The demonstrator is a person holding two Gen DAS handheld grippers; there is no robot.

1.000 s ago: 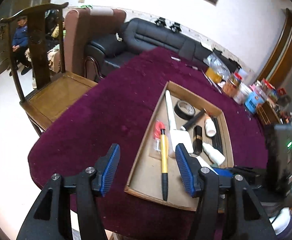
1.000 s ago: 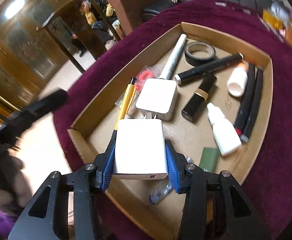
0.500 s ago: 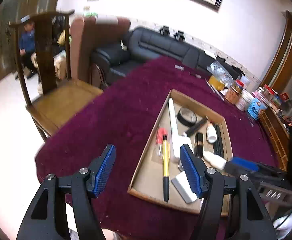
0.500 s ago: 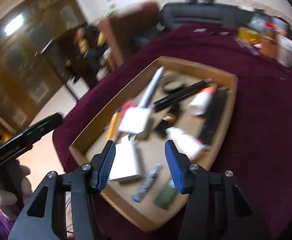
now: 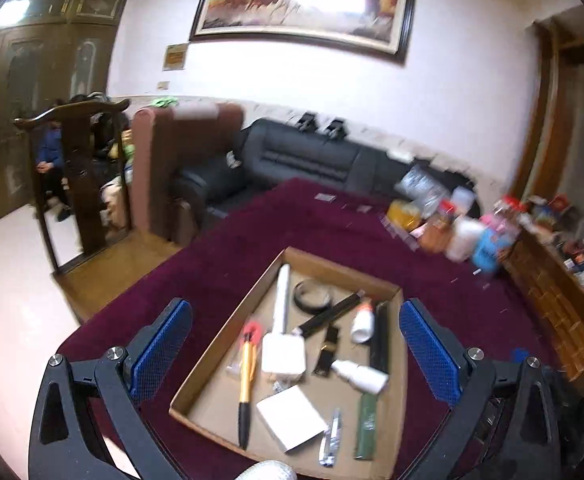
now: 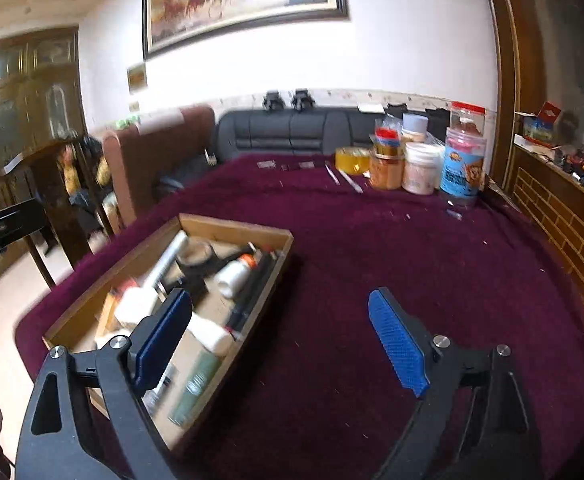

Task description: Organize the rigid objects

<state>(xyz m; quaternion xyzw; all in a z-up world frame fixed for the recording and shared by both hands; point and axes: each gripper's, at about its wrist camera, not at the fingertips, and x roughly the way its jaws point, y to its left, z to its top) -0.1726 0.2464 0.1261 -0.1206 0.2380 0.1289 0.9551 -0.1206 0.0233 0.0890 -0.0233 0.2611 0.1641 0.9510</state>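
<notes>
Both jaws are opening, nothing between them: left gripper over the cardboard tray, right gripper beside it. The white charger block looks light, stiff, smooth; its flat sides suit a grasp.

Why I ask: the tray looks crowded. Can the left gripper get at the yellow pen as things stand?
Probably yes. The yellow pen lies uncovered near the cardboard tray's left wall, and the left gripper, jaws opening and empty, faces it.
</notes>
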